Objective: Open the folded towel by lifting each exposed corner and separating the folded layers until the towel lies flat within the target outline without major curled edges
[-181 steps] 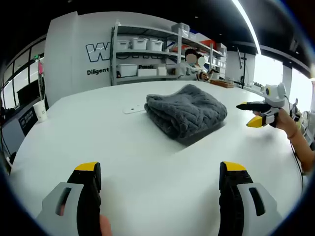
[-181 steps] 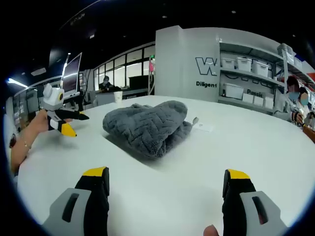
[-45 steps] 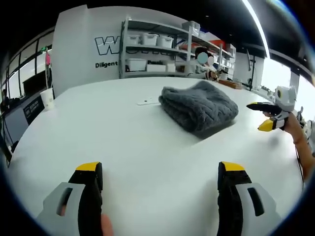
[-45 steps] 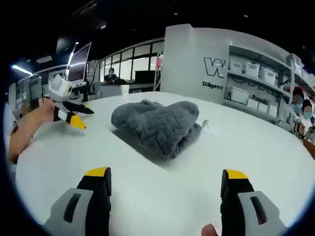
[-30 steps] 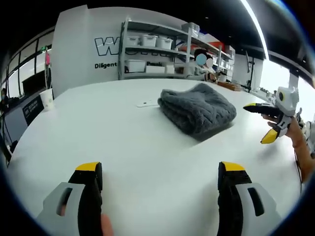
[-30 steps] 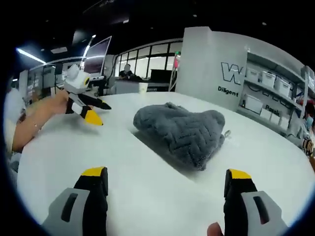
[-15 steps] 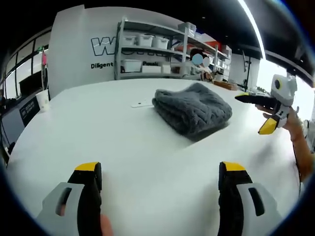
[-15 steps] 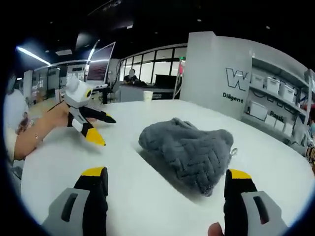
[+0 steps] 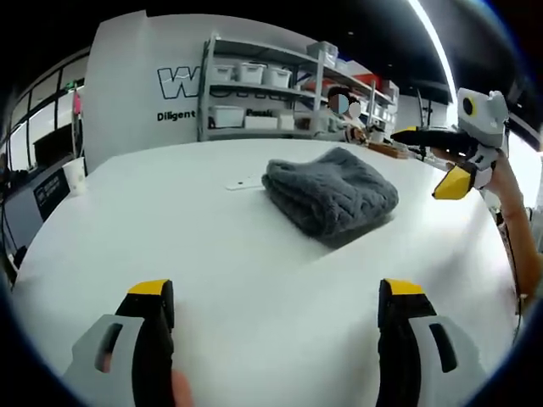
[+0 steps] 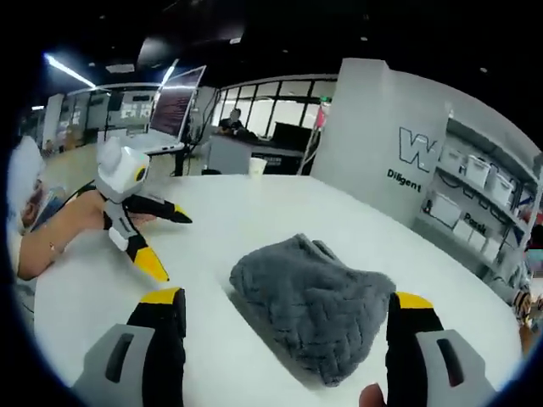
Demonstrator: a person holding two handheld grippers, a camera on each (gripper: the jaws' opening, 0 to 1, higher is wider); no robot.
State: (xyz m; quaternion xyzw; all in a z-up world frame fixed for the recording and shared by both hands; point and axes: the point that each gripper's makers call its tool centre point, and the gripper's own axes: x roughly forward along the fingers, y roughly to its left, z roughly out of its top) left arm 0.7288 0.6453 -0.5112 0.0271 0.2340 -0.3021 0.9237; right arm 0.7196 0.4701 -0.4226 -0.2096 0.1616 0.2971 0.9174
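Note:
A grey, thick-ribbed towel (image 9: 331,191) lies folded in a thick bundle on the white round table (image 9: 212,246). My left gripper (image 9: 276,297) is open and empty, low over the table, a good way short of the towel. My right gripper (image 9: 424,159) hovers open in the air to the right of the towel, held by a hand. In the right gripper view the towel (image 10: 314,314) sits just beyond my right gripper (image 10: 287,305), whose jaws stand wide apart and empty. The left gripper (image 10: 170,243) shows at the left, open, beside the towel.
A small white tag (image 9: 243,182) lies on the table next to the towel's far left side. A paper cup (image 9: 75,175) stands near the table's far edge. Shelves with white bins (image 9: 254,93) and a seated person are behind the table.
The right gripper has lifted off the table and come closer to the towel, now looking down on it. The left gripper has stayed nearly still. The towel has not moved.

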